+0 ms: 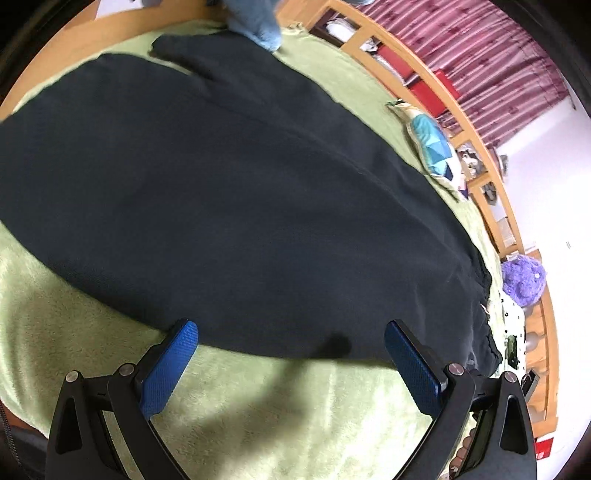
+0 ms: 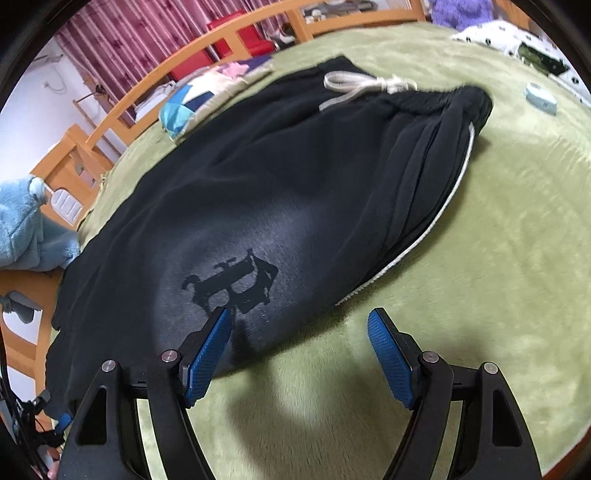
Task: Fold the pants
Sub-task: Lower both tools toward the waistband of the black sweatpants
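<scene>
Black pants [image 1: 229,192] lie spread flat on the green blanket [image 1: 295,413], waistband with its pale drawstring [image 2: 364,85] toward the far side in my right view. My left gripper [image 1: 291,363] hangs over the near hem, jaws wide apart, nothing between the blue pads. My right gripper [image 2: 299,356] sits at the near edge too, jaws apart and empty, one pad [image 2: 207,360] over the fabric.

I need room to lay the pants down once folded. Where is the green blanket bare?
Bare blanket lies right of the pants' white-striped edge and in front of both open grippers: left gripper, right gripper. It is crowded by the headboard: patterned pillow, spotted cloth, small blue case, blue plush.
</scene>
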Motion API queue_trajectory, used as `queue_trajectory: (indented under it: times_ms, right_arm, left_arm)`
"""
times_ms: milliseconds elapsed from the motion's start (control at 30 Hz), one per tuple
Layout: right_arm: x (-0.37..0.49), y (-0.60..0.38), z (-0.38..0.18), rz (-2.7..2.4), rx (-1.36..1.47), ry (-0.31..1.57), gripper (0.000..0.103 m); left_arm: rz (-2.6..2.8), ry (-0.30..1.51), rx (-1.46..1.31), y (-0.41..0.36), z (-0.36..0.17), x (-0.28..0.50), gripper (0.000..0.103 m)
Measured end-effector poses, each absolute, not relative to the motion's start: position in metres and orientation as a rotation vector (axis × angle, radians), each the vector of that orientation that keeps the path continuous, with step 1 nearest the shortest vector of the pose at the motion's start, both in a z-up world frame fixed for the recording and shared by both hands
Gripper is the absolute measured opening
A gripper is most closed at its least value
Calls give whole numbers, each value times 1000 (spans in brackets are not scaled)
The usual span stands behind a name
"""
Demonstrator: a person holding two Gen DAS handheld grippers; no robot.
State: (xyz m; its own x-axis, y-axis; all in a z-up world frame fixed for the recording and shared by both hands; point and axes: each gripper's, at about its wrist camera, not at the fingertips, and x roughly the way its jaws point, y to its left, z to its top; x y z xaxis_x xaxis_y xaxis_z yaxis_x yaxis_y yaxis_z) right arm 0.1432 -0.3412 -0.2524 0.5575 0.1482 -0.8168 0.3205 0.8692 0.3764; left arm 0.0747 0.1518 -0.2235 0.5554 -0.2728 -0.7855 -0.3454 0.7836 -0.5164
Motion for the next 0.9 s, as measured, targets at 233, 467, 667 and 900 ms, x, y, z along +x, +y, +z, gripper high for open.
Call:
queue_trajectory:
  times_ms: [233,467,667,900]
  right_arm:
    - [159,-331,-260,-143,494,961,85]
    - [167,-332,-261,-172,509,947,85]
    - [169,-331,-261,-180,510,941,85]
    - [162,-338,-260,-146,546,906,50]
  left_arm:
    - [35,1060,-644,144,-226,85,101]
    - [119,1041,-790,178,-221,72,93]
    - [143,1061,-813,184,-243,77,93]
    - [130,956,-819,187,-247,80,82]
